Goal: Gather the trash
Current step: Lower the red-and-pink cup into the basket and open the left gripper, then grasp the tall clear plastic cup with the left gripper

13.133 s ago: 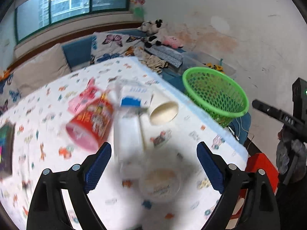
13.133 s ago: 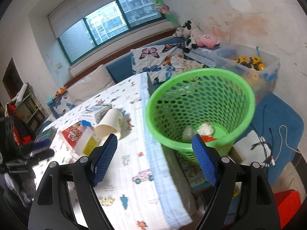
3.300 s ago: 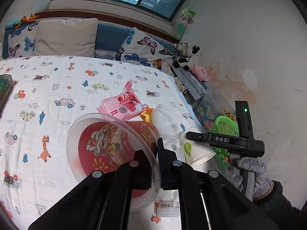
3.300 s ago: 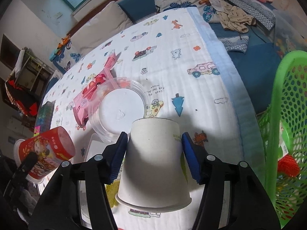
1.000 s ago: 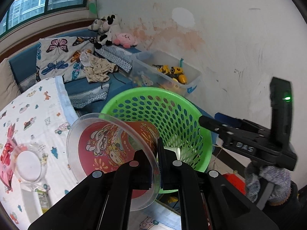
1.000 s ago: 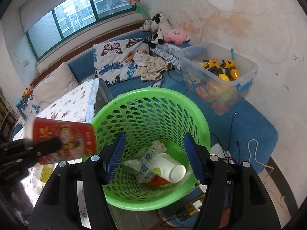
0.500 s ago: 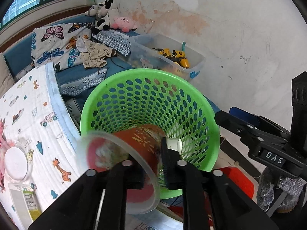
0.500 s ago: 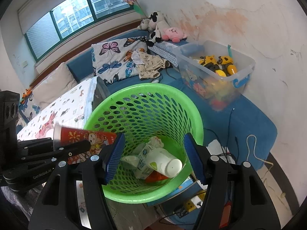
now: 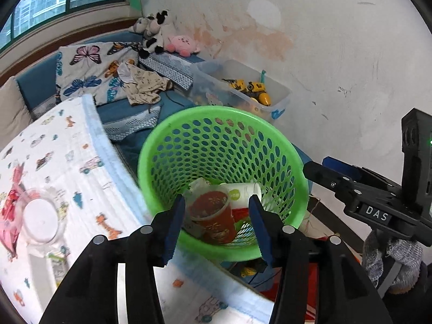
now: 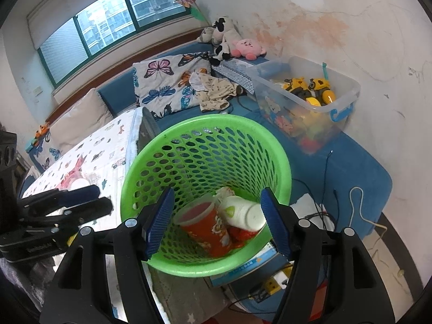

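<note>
A green mesh basket (image 9: 283, 145) (image 10: 272, 143) stands beside the table's edge. Inside lie a red printed cup (image 9: 213, 216) (image 10: 208, 229), a white paper cup (image 9: 243, 191) (image 10: 243, 213) and other trash. My left gripper (image 9: 216, 216) is open and empty above the basket's near rim. My right gripper (image 10: 217, 216) is open and empty above the basket. Each gripper shows in the other's view, the right one (image 9: 324, 172) and the left one (image 10: 94, 197).
The table with a cartoon-print cloth (image 9: 67, 145) holds a clear plastic lid (image 9: 40, 218), a pink packet (image 9: 10, 205) and a small carton (image 9: 58, 264). A clear toy bin (image 10: 305, 102) and blue cushions lie behind the basket. Cables lie on the floor.
My left gripper has opened and let go of the red cup, which has dropped into the basket beside the white cup. The right gripper stays open over the basket.
</note>
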Available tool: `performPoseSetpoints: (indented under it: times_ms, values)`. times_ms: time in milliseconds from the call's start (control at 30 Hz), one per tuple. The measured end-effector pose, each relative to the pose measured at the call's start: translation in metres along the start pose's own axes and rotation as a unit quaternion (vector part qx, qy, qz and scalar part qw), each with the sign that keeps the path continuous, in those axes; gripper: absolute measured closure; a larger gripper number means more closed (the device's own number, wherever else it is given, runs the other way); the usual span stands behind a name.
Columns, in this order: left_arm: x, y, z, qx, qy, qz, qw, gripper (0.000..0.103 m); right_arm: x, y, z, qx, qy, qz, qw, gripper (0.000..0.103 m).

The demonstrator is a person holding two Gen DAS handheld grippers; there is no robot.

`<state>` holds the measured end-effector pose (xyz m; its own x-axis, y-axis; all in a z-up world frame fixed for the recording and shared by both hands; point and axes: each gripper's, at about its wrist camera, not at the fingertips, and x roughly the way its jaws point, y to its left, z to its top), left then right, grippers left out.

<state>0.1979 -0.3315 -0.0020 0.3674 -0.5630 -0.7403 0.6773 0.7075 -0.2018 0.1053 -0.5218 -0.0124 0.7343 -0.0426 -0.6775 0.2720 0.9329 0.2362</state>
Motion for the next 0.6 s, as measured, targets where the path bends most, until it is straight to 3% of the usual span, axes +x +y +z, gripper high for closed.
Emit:
performPoseSetpoints:
  times_ms: [367,600]
  values:
    - [-0.047,0.039,-0.04,-0.015,-0.025,0.062,0.9976,0.042,-0.002,0.031,-0.012,-0.013,0.004,0.026,1.0,0.029]
    - [-0.062,0.085,-0.058,-0.059,-0.025,0.106,0.9923,0.034,0.001,0.05,-0.012,-0.021,0.006,0.042,0.999,0.027]
